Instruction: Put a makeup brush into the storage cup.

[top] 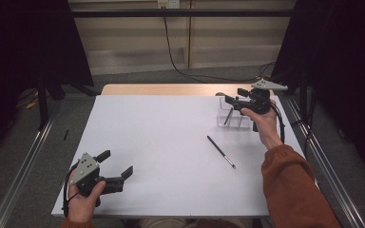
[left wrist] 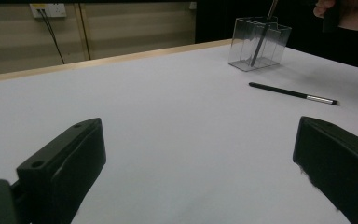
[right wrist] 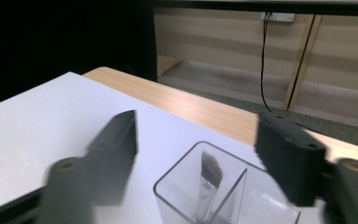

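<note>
High view: pen [top: 221,152] beside clear holder [top: 233,115]

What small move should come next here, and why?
Probably the right tool, open above the clear holder, should move to the black pen lying on the white table. One brush already stands in the holder; the pen lies nearer this tool.

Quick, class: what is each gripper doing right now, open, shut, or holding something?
Left gripper: open, holding nothing, low over the table.
Right gripper: open, holding nothing, above the clear holder with a brush in it.
</note>
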Demonstrator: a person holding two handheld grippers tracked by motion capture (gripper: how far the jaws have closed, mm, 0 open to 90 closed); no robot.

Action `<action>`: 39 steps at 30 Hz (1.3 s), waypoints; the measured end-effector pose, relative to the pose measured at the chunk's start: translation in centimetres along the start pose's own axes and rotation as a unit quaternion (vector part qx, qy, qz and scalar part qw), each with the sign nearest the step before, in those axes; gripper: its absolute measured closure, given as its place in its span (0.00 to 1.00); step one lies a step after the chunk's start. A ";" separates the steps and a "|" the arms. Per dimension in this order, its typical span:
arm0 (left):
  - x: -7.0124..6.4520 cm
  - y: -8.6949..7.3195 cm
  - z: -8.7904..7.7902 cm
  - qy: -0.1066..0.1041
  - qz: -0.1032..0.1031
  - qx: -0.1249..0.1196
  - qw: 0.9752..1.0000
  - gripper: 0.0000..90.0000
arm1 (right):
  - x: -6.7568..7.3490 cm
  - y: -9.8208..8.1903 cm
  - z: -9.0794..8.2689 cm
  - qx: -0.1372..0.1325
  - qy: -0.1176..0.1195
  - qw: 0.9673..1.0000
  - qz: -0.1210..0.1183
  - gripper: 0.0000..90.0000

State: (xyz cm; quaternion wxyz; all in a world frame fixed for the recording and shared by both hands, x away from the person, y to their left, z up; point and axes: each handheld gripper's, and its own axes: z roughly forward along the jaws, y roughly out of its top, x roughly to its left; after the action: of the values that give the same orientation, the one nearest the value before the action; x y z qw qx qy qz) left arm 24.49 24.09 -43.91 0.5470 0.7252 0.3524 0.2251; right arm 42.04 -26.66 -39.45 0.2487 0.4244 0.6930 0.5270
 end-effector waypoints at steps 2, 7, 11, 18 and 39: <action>0.0 0.0 0.0 0.000 0.000 0.000 1.000 0.03 | 0.0 -0.3 0.0 0.005 -0.002 1.000 0.002 0.22; 0.0 0.0 0.0 0.000 -0.002 -0.001 1.000 0.03 | -0.2 -0.8 -0.3 0.006 -0.007 1.000 0.005 0.08; 0.0 0.0 0.0 -0.001 -0.009 -0.007 1.000 0.03 | -0.2 -0.8 -0.8 0.002 -0.006 1.000 0.007 0.03; 0.1 0.0 0.0 0.001 -0.008 -0.006 1.000 0.03 | 0.0 -0.9 -2.2 -0.005 -0.006 1.000 0.008 0.02; 0.1 0.0 0.0 0.003 -0.011 -0.011 1.000 0.03 | 0.5 -2.4 -5.8 -0.025 0.002 0.999 0.020 0.01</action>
State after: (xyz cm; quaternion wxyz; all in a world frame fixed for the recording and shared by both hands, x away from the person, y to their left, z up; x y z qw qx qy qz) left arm 24.53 24.21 -43.91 0.5563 0.7145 0.3598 0.2248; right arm 36.40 -29.48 -39.83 0.2470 0.4305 0.6717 0.5500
